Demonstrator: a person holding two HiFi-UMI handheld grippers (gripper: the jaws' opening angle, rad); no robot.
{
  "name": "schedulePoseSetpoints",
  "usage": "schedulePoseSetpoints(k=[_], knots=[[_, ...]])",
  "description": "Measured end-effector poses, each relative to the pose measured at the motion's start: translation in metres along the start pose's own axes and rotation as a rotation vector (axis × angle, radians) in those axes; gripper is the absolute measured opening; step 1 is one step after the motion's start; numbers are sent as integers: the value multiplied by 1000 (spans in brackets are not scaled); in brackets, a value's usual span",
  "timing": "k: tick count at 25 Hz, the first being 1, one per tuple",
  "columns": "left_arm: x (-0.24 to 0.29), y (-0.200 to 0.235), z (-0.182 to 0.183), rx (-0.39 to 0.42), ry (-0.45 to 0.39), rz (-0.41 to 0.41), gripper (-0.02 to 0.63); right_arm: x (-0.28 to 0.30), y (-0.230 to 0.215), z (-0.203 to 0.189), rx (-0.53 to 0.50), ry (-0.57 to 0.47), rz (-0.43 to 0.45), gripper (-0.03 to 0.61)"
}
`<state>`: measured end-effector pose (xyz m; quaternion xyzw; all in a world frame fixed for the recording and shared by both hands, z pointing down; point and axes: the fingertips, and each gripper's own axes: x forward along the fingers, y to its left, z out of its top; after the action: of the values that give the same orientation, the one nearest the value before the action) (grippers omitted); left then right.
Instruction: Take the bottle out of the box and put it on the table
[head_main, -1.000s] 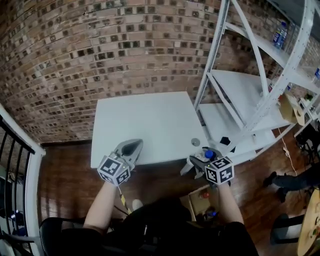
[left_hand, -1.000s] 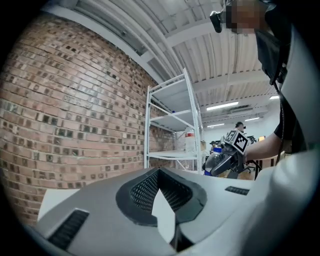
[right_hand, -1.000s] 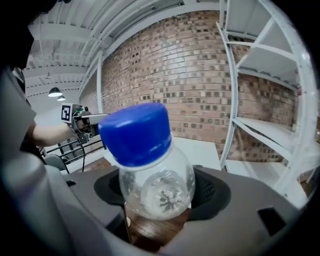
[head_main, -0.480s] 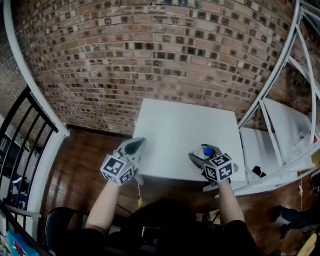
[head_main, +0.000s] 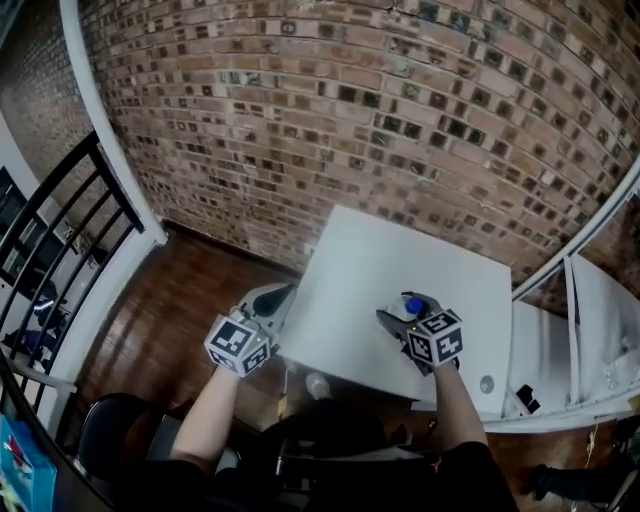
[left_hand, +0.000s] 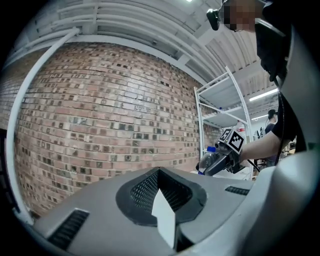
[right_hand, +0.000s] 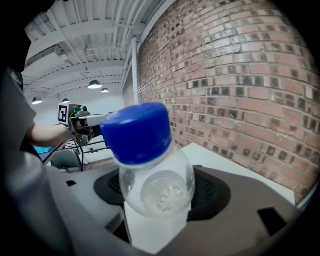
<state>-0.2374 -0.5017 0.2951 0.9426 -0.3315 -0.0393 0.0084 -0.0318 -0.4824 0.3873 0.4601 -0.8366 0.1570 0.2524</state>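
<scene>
Brick wall (head_main: 350, 120) behind white table (head_main: 400, 255). Right gripper (head_main: 398, 322) clamped on bottle (head_main: 413, 305), blue cap poking past its 2 jaws. Table lies just below and ahead, so likely lined up for set-down. Left gripper (head_main: 272, 297) closed, empty, off to its left — judged kept clear.

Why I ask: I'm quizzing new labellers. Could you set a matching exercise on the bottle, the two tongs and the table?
Things:
1. bottle
2. left tongs
3. right tongs
4. table

States:
A. shut, nothing between them
B. white top
C. clear, with a blue cap
D. closed on the bottle

Pairs: 1-C, 2-A, 3-D, 4-B
</scene>
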Motion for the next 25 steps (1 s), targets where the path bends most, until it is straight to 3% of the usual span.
schedulePoseSetpoints(k=[5,10,25], knots=[[26,40,-5,16,11,52,0,52,-36,21,-9,19,30,327],[58,76,-9,-22,6,101,0,97,-77,44,5,22,36,327],[92,145,-80,-100,147,193,0,206,-163,67,25,88,33,327]])
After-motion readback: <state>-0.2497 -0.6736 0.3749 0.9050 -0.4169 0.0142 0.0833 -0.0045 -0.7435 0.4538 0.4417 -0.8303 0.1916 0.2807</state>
